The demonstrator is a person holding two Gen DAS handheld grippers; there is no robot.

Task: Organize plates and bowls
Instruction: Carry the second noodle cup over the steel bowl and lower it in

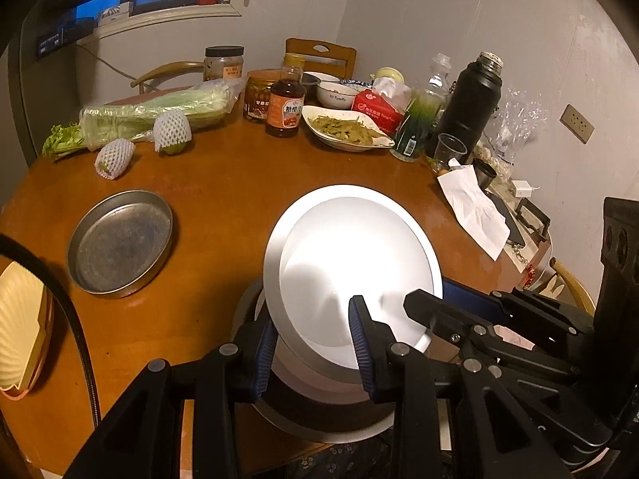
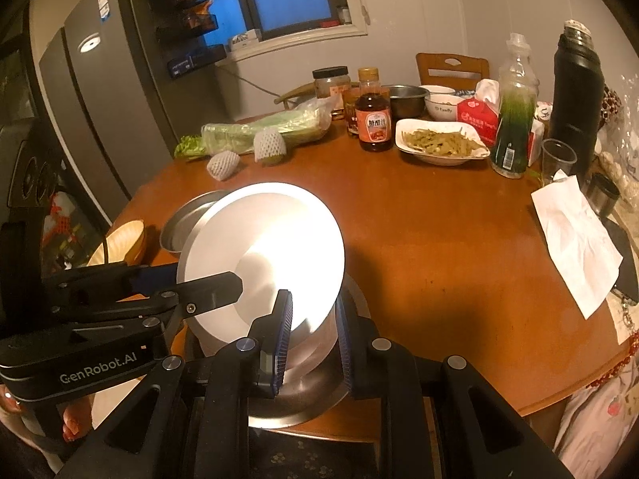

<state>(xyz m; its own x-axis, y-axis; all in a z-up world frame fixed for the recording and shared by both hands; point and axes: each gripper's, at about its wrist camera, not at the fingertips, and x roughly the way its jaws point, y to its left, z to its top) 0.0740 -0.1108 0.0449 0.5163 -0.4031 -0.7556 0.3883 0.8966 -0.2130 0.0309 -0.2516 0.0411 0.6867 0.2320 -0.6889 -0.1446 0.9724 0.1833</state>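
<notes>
A shiny steel plate [image 1: 351, 247] [image 2: 263, 231] hangs tilted over the table's near edge, glaring in the light. My left gripper [image 1: 313, 353] is shut on its near rim, one pad on the face and one underneath. My right gripper [image 2: 313, 337] is shut on the same plate's rim from the other side. Each gripper also shows in the other's view, the right gripper [image 1: 415, 303] and the left gripper [image 2: 235, 283]. Another steel dish [image 1: 319, 419] [image 2: 303, 403] lies directly below. A round metal tray [image 1: 120, 243] [image 2: 179, 227] and a ribbed yellow bowl [image 1: 20, 319] [image 2: 120, 239] sit to the left.
The back of the round wooden table [image 2: 439, 259] holds a dish of green food [image 2: 439, 141], sauce bottles [image 2: 373, 119], bowls, bagged greens [image 1: 159, 115], a tissue pack and a black thermos [image 2: 577, 99]. A white paper [image 2: 575, 239] lies at the right edge. A fridge [image 2: 100, 99] stands left.
</notes>
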